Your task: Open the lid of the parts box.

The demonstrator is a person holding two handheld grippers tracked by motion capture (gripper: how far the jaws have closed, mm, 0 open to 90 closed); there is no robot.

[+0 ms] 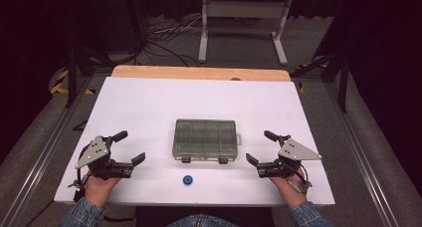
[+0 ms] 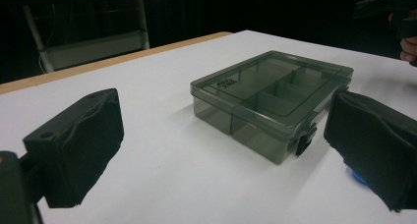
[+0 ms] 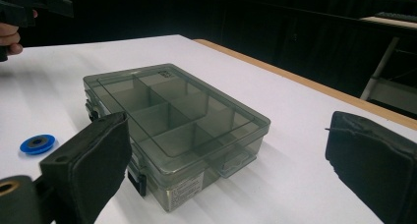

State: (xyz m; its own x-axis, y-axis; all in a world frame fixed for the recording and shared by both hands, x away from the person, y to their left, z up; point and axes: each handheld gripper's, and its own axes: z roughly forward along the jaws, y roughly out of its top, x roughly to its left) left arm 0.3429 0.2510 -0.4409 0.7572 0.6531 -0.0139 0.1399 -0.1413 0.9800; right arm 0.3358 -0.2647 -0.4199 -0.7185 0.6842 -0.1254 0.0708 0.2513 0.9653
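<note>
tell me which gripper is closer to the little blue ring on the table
Left, narrowly. The left gripper sits open to the left of the blue ring; the right gripper sits open to its right, slightly farther off. Neither touches it, and the compartment box lies just beyond.

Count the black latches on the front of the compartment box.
2. Both sit on the near front edge of the closed compartment box: left latch and right latch. Other sides may hide more.

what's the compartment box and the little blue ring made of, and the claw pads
Compartment box: looks like smoky translucent hard plastic, glossy; the dividers show through the lid.
Blue ring: probably plastic with a darker centre, smooth; too small to be sure.
Pads on the right claw: matte black, soft-looking, maybe foam or fabric wrap, with wrinkled edges.
Table: flat matte white top.
</note>
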